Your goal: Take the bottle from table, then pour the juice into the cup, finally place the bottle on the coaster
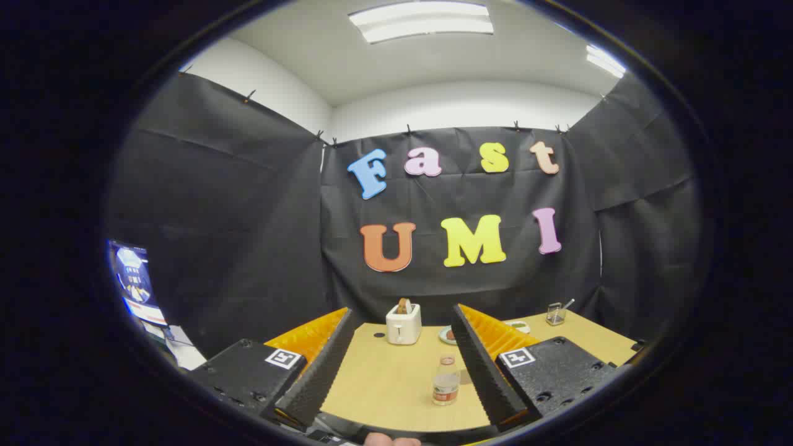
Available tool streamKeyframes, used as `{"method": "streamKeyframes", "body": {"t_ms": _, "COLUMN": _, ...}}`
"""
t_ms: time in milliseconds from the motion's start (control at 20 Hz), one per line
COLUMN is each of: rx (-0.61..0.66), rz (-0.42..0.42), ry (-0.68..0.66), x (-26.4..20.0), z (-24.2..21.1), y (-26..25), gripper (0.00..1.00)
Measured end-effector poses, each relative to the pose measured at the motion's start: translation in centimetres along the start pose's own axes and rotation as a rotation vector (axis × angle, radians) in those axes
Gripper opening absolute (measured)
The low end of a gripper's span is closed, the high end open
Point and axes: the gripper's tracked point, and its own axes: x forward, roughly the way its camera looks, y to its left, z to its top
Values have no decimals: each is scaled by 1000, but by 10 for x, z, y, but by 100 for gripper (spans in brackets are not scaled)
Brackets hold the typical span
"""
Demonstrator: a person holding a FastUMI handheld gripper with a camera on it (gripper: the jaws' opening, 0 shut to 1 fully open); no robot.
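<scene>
**One bottle stands between the open fingers**

Two fingers of the gripper (399,365) are spread wide apart and hold nothing; they reach forward over a light wooden table (384,384). The bottle (446,381) stands upright on the table in the gap between them, closer to the right finger (480,359) than to the left finger (322,365). It touches neither of them, as far as I can see. The bottle is clear, with a reddish label around its lower part and a pale cap on top. How much juice is inside I cannot tell.

Beyond the fingertips, further along the table, stands a white toaster (403,323) with a slice of bread (404,305) sticking up from its slot. Just to the right of the toaster, and partly hidden behind the right finger, lies a small plate (446,335) with something dark on it; what it is I cannot tell. Past the right finger, near the far right corner of the table, there is a small metal holder (556,314) with a thin handle that leans out of it. Between that holder and the right finger lies a flat round thing (518,326), maybe the coaster, but it is too small to be sure.

To the left of the left finger, off the table, a lit screen (133,279) stands against the black cloth wall. At the very near side, below the fingers, a small part of a person's hand (387,440) shows.
</scene>
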Motion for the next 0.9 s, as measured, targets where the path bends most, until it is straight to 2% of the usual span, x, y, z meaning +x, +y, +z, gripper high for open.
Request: {"method": "streamKeyframes", "body": {"t_ms": 900, "rx": 7, "rz": -16, "ry": 31, "x": 14, "z": -3, "y": -12, "gripper": 100}}
